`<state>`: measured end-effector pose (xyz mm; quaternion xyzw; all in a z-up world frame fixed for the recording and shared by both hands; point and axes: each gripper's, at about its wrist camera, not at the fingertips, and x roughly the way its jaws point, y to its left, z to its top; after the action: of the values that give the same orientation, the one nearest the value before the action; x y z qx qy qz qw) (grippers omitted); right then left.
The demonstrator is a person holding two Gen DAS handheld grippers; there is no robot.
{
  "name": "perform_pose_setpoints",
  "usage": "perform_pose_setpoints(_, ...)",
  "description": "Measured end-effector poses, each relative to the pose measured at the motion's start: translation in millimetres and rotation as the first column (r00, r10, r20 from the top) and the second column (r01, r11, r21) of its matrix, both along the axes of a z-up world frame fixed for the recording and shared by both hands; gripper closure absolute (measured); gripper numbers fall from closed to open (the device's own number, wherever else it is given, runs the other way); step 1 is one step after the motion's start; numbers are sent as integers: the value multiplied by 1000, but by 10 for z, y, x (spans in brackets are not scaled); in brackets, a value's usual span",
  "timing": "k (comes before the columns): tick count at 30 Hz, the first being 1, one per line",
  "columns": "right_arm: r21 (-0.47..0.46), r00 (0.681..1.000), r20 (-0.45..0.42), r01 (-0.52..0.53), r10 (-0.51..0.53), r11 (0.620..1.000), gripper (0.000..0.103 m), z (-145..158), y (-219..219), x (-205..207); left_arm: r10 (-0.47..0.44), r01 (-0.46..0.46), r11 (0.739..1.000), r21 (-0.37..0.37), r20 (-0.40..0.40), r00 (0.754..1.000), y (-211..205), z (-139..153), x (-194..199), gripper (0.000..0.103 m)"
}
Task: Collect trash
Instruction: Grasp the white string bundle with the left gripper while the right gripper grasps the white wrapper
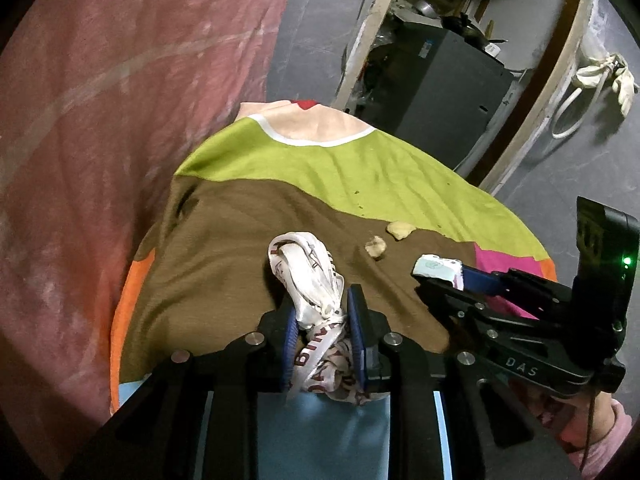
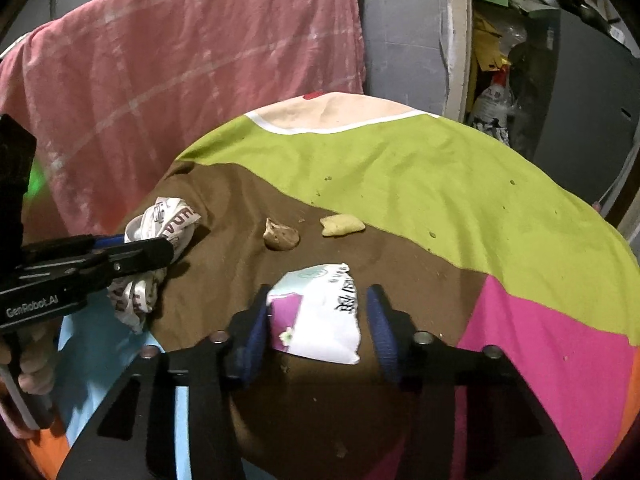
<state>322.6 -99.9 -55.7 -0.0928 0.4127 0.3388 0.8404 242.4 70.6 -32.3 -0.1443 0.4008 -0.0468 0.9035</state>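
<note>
A crumpled white wrapper with red lettering (image 1: 310,280) lies on the cloth-covered table (image 1: 224,240). My left gripper (image 1: 322,316) is shut on it; it also shows in the right wrist view (image 2: 160,236). A white and teal tissue packet (image 2: 320,312) lies between the open fingers of my right gripper (image 2: 318,328), close to the left pad; it also shows in the left wrist view (image 1: 438,270). Two beige food scraps (image 2: 280,234) (image 2: 342,225) lie just beyond the packet.
The table's cloth (image 2: 400,168) has green, brown, pink and orange patches. A pink towel (image 2: 180,64) hangs behind it on the left. A grey cabinet (image 1: 444,88) and cluttered shelves (image 2: 496,80) stand beyond the far edge. White gloves (image 1: 608,76) hang on the wall.
</note>
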Motion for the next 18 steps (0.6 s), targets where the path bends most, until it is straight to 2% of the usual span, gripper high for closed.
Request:
perform_pose_setpoints(6, 41, 999, 22, 27, -28, 999, 66, 68, -123, -78, -28, 27, 999, 19, 30, 999, -155, 57, -44, 87)
perform_pose_setpoints(11, 140, 986, 131, 88, -106, 986, 66, 293, -435, -314, -41, 37, 999, 38, 121, 992, -366, 220, -165, 88)
perform_pose_setpoints(15, 214, 943, 275, 128, -186, 968, 66, 568, -777, -589, -66, 52, 997, 58, 260, 963, -657, 471, -327, 88)
perform_pose_setpoints(18, 258, 882, 397, 159, -255, 953, 66, 833, -1060, -813, -79, 66, 997, 48, 372, 925, -893, 691, -444, 88)
